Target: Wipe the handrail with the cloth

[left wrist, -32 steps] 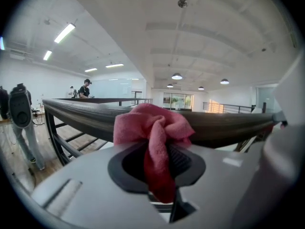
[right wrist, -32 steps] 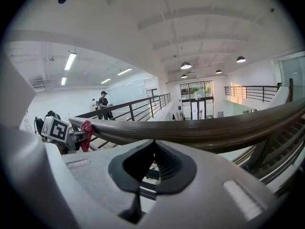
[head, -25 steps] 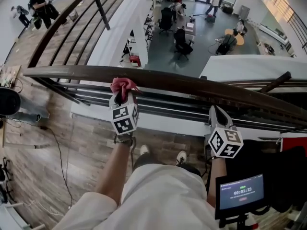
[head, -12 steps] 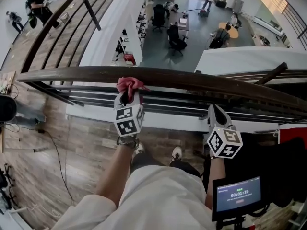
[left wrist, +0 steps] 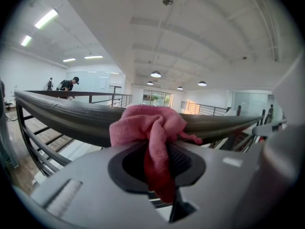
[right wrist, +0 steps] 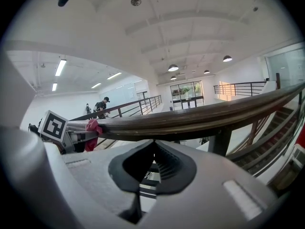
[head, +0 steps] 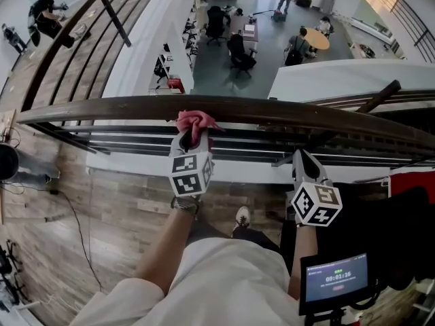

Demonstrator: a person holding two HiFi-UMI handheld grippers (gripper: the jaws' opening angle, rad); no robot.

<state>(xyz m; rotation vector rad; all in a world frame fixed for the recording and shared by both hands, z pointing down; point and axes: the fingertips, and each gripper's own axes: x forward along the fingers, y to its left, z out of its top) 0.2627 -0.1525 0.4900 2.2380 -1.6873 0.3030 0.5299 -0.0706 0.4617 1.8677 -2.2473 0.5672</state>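
Observation:
A dark brown wooden handrail [head: 285, 115] runs across the head view above a balcony drop. My left gripper [head: 192, 136] is shut on a crumpled pink cloth [head: 194, 123], and the cloth presses against the near side of the rail. In the left gripper view the cloth [left wrist: 151, 128] bunches between the jaws with the rail [left wrist: 66, 118] right behind it. My right gripper [head: 302, 160] hangs below the rail farther right, shut and holding nothing. Its own view shows the rail [right wrist: 200, 118] above its jaws, with the left gripper and the cloth [right wrist: 92, 128] at the left.
Below the handrail run metal rails [head: 245, 145] and dark posts [head: 380, 94]. Far beneath is an office floor with chairs and people [head: 238, 46]. A small screen [head: 336, 275] sits at my lower right. Wooden flooring [head: 102, 209] lies underfoot.
My left gripper has slid the pink cloth to the right along the handrail. The right gripper has stayed about where it was.

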